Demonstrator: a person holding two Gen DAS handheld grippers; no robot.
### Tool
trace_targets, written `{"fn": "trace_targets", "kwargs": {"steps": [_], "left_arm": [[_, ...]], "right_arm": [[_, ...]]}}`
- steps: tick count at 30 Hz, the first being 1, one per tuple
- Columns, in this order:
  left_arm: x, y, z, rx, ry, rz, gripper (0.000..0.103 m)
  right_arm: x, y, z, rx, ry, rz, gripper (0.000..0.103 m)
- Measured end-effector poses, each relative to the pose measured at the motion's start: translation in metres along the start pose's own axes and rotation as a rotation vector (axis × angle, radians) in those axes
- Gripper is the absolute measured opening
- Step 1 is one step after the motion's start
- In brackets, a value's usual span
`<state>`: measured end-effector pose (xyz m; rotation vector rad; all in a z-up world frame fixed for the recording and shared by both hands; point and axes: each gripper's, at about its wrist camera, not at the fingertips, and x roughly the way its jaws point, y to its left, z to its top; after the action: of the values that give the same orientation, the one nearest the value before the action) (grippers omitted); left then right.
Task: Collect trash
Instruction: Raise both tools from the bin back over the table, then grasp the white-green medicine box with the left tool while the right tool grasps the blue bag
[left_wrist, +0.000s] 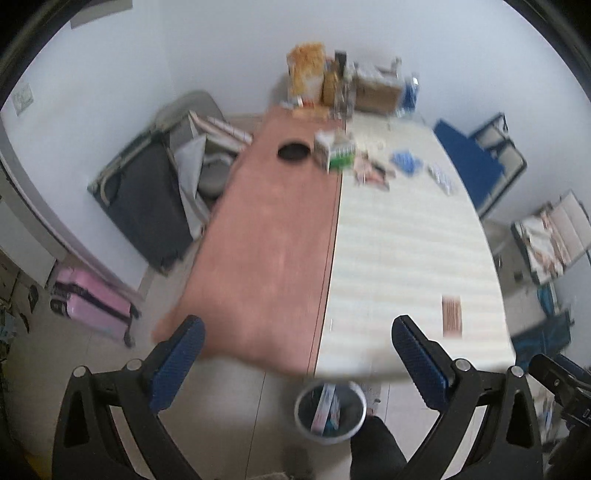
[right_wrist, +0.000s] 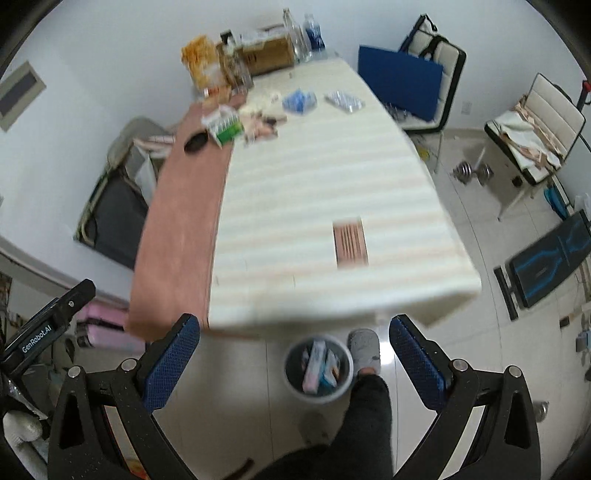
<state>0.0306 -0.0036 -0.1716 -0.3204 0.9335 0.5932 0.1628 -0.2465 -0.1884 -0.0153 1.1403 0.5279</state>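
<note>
Right up close, the left gripper (left_wrist: 297, 354) hung with its blue-padded fingers (left_wrist: 177, 363) spread wide and nothing between them, and the right gripper (right_wrist: 295, 352) matched it, its pads (right_wrist: 419, 363) parted and bare too. Below both, on the pale tiled floor by the near end of the table (right_wrist: 314, 192), sat the small round waste bin (right_wrist: 317, 363), and there were already a few cartons (right_wrist: 314, 365) standing in it, a pinkish one and a blue-and-white one. Just beside the bin, a grey slipper (right_wrist: 364, 349) and a dark trouser leg (right_wrist: 369, 417) of the person showed. Both views were smeared by motion blur, so fine detail was hard to call. Up on the table, a cream striped cover (left_wrist: 406, 236) lay alongside a reddish-brown strip (left_wrist: 266, 236), with a flat brown striped packet (right_wrist: 349, 243) lying alone near the front. Farther back, well apart from it, the litter was gathered: a green-and-white box (right_wrist: 225, 127), crumpled pinkish wrappers (right_wrist: 264, 127), a blue crinkled wrapper (right_wrist: 299, 101) and a silvery blister pack (right_wrist: 345, 100). A dark round object (right_wrist: 195, 142) rested on the brown strip just beside the green box. At the far end against the wall stood an orange bag (right_wrist: 201, 64), a cardboard box (right_wrist: 267, 55) and clear bottles (right_wrist: 304, 37). A pink suitcase (left_wrist: 92, 304) lay on the floor to the left.
</note>
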Motion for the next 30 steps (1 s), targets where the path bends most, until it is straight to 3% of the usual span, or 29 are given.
{"fn": "trace_targets", "kwargs": {"steps": [6,10,13,17,20,25,28,30], "left_arm": [[0.053,-0.025,0.072,-0.012,0.002,0.098,0.103],[0.113,-0.045,0.123,-0.057,0.061,0.202,0.103],[0.170,-0.052,0.162,-0.138,0.156,0.197,0.103],[0.236,-0.058,0.216,-0.203,0.212,0.213,0.103],[0.276,-0.055,0.246,-0.254,0.248,0.194,0.103],[0.337,-0.054,0.280,-0.295,0.293,0.175,0.098],[0.367,-0.054,0.287,-0.316,0.337,0.168,0.083],[0.387,-0.053,0.289,-0.335,0.381,0.152,0.065]], "right_arm": [[0.056,-0.008,0.125,-0.029,-0.003,0.020,0.103],[0.134,-0.017,0.220,-0.058,0.055,0.013,0.103],[0.195,-0.023,0.287,-0.062,0.123,0.014,0.103],[0.283,-0.024,0.371,-0.114,0.167,-0.017,0.103],[0.347,-0.023,0.415,-0.141,0.209,-0.037,0.103],[0.433,-0.020,0.451,-0.169,0.277,-0.048,0.103],[0.471,-0.014,0.463,-0.187,0.294,-0.046,0.103],[0.486,-0.010,0.466,-0.197,0.300,-0.051,0.101]]}}
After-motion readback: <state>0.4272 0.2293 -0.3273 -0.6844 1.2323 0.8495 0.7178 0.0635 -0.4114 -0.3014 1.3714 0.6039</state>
